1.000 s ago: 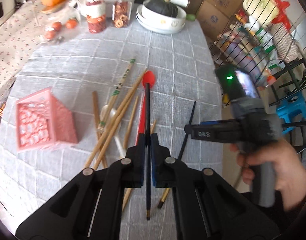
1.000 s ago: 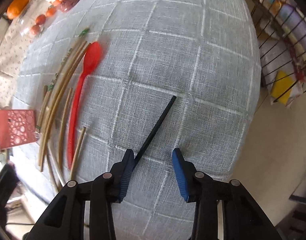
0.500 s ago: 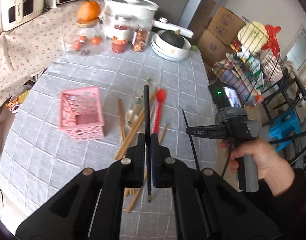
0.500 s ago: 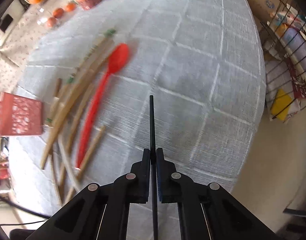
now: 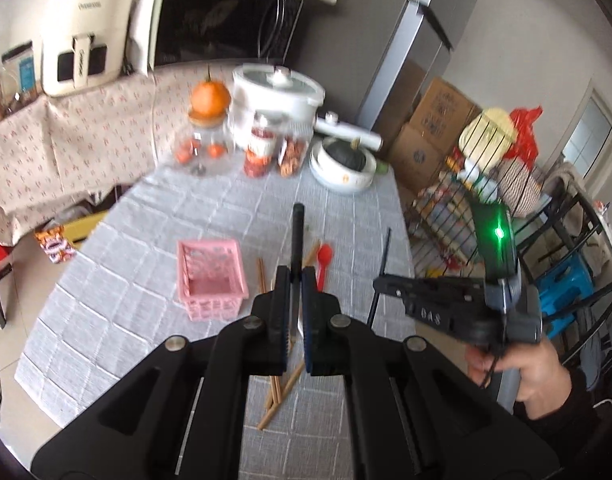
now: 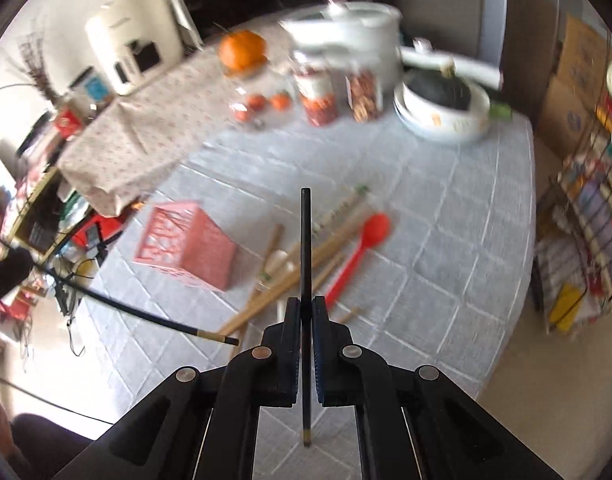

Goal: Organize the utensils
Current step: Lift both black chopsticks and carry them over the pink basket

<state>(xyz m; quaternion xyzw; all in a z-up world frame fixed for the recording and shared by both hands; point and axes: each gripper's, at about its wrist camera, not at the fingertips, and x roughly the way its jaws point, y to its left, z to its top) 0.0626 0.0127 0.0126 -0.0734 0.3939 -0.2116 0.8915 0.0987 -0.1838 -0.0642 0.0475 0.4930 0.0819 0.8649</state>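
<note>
My left gripper (image 5: 293, 280) is shut on a black chopstick (image 5: 297, 232) and holds it high above the table. My right gripper (image 6: 305, 308) is shut on a second black chopstick (image 6: 305, 248), also lifted; it shows in the left wrist view (image 5: 380, 268) too. A pink basket (image 5: 210, 276) stands upright on the grey tablecloth (image 5: 145, 280); it also shows in the right wrist view (image 6: 185, 248). Several wooden chopsticks (image 6: 330, 236), a red spoon (image 6: 362, 248) and a white spoon (image 6: 277, 260) lie right of the basket.
At the table's far end stand a white pot (image 5: 277, 96), glass jars (image 5: 259, 148), an orange (image 5: 209, 98) and a bowl with a dark squash (image 5: 344, 162). A wire rack (image 5: 466, 208) and a blue stool (image 5: 562, 280) stand right of the table.
Both grippers rose and pulled back from the table. The right gripper shut on the black chopstick that lay on the cloth and lifted it. The left one kept hold of its chopstick.
</note>
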